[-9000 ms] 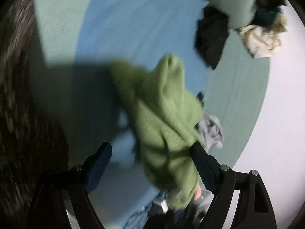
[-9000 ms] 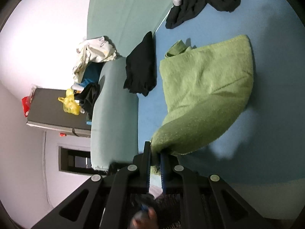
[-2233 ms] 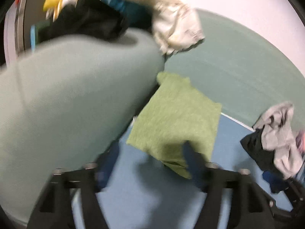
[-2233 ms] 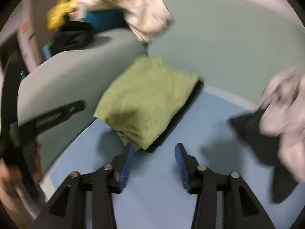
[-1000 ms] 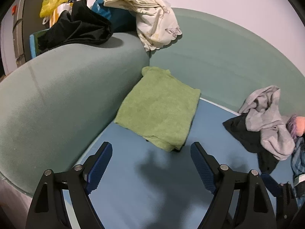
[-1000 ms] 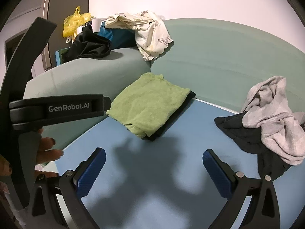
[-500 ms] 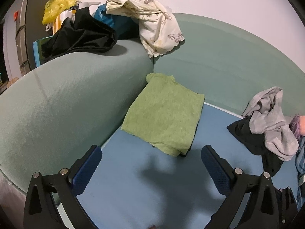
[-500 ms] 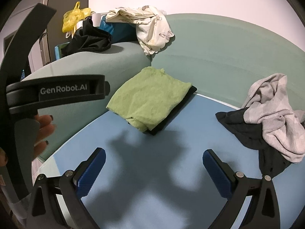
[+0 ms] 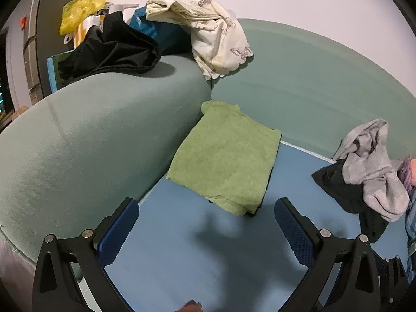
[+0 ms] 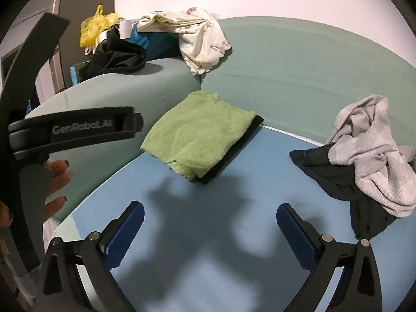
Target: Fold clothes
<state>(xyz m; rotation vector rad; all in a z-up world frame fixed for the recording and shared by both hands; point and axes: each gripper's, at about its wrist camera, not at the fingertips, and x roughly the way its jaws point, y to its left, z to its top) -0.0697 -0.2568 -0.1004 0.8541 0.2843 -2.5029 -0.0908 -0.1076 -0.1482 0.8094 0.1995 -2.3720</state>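
Left wrist view: left tongs point(image 9: 206, 209) spread wide, holding nothing, poised over blue seat cushion point(image 9: 182, 260). Folded green garment point(image 9: 223, 156) stacked on folded black garment point(image 10: 234, 150) in sofa corner, likely parked clear of the working area. Right wrist view: right tongs point(image 10: 209, 214) likewise wide and empty, aimed toward unfolded grey-and-black pile point(image 10: 364, 161), probably next in line. Cream cloth point(image 9: 215, 33) draped over sofa arm point(image 9: 91, 135).

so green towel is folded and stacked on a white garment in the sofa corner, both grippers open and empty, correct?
Not quite: the garment under the green towel is black, not white; the right wrist view shows its dark edge sticking out. The rest holds: left gripper and right gripper are open and empty.
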